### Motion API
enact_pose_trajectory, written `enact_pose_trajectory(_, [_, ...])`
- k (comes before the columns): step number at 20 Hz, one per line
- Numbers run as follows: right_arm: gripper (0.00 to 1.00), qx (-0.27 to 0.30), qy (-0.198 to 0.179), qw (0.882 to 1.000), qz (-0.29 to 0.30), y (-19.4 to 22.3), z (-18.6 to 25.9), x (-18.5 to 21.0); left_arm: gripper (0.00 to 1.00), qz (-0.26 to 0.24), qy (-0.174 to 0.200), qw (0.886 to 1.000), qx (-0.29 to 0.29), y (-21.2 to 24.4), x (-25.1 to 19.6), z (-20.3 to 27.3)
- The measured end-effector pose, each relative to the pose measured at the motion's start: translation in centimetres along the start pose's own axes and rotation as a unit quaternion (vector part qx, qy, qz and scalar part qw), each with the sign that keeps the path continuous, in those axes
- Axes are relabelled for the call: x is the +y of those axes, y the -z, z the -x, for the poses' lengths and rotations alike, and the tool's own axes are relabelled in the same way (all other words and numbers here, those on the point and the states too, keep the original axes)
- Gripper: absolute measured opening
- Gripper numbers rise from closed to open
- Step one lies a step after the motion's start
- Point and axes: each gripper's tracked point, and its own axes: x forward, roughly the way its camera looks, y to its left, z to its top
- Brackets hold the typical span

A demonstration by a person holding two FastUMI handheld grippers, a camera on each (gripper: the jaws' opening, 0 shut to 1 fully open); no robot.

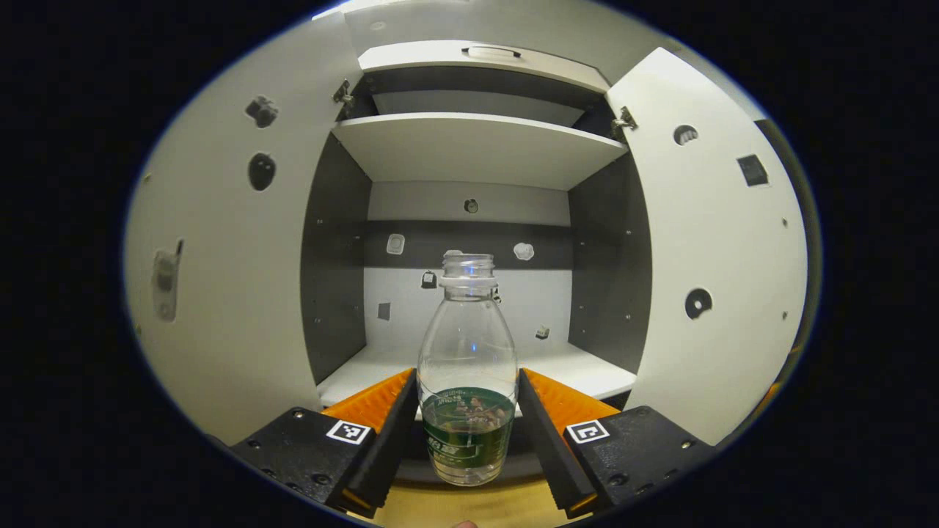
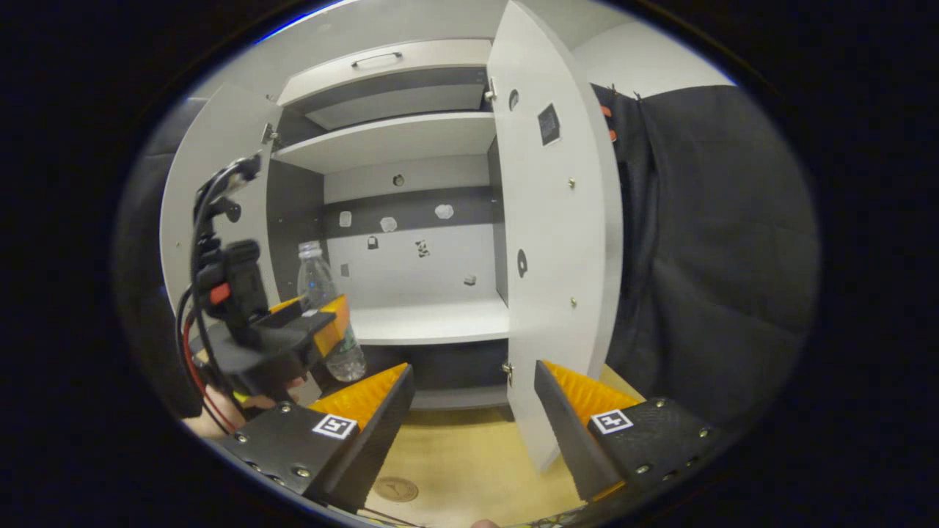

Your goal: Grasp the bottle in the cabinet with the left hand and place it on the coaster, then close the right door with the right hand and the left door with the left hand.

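Between the left gripper's (image 1: 467, 425) fingers, clear uncapped green-labelled bottle (image 1: 467, 367).

- The left gripper (image 1: 467, 422) points straight ahead at the cabinet (image 1: 469, 150) — its two fingers (image 1: 389, 433) press on both sides of the bottle (image 1: 467, 381) and hold it up.
- In the right gripper view, the left gripper (image 2: 312, 326) sits off to the left, with a hand (image 2: 253, 402) holding it from below.
- The right gripper (image 2: 473, 411) has its fingers spread wide apart — nothing sits between them.
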Motion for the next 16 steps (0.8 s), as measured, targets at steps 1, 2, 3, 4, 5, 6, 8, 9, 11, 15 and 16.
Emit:
enact_pose_trajectory(1, [1.0, 0.003, 0.0, 1.0, -0.002, 0.3, 0.3, -0.2, 0.82, -0.007, 0.001, 1.0, 0.007, 1.3, -0.3, 1.1])
enact_pose_trajectory(2, [1.0, 0.009, 0.0, 1.0, -0.004, 0.5, 0.4, -0.7, 0.82, -0.013, 0.001, 1.0, 0.014, 2.6, -0.5, 2.2])
enact_pose_trajectory(3, [1.0, 0.012, 0.001, 1.0, -0.004, 0.7, 0.6, -1.0, 0.82, -0.018, 0.0, 1.0, 0.022, 3.9, -0.6, 3.2])
enact_pose_trajectory(4, [1.0, 0.016, 0.002, 1.0, -0.004, 0.7, 0.7, -1.2, 0.82, -0.022, 0.001, 0.999, 0.028, 5.2, -0.9, 4.1])
enact_pose_trajectory(5, [1.0, 0.019, 0.004, 1.0, -0.004, 0.9, 0.9, -1.5, 0.82, -0.024, 0.0, 0.999, 0.037, 6.7, -1.0, 5.0])
enact_pose_trajectory(6, [0.96, 0.023, 0.004, 1.0, -0.004, 1.3, 1.1, -1.7, 0.82, -0.026, 0.0, 0.999, 0.045, 8.2, -1.2, 5.8])
enact_pose_trajectory(8, [1.0, 0.028, 0.004, 1.0, -0.004, 1.8, 1.5, -1.9, 0.82, -0.029, 0.003, 0.998, 0.058, 11.1, -1.7, 7.3])
enact_pose_trajectory(9, [1.0, 0.031, 0.005, 1.0, -0.002, 2.1, 1.6, -2.1, 0.82, -0.029, 0.005, 0.997, 0.065, 12.7, -1.9, 8.1])
enact_pose_trajectory(11, [1.0, 0.039, 0.008, 0.999, -0.002, 3.3, 1.9, -2.6, 0.82, -0.019, 0.011, 0.996, 0.082, 15.7, -2.2, 9.6])
enact_pose_trajectory(15, [1.0, 0.07, 0.004, 0.998, 0.004, 6.3, 2.1, -3.0, 0.83, -0.005, 0.019, 0.993, 0.118, 21.4, -2.7, 11.9])
enact_pose_trajectory(16, [1.0, 0.081, 0.004, 0.997, 0.005, 7.3, 2.1, -3.2, 0.83, -0.009, 0.018, 0.992, 0.126, 22.6, -2.7, 12.2])
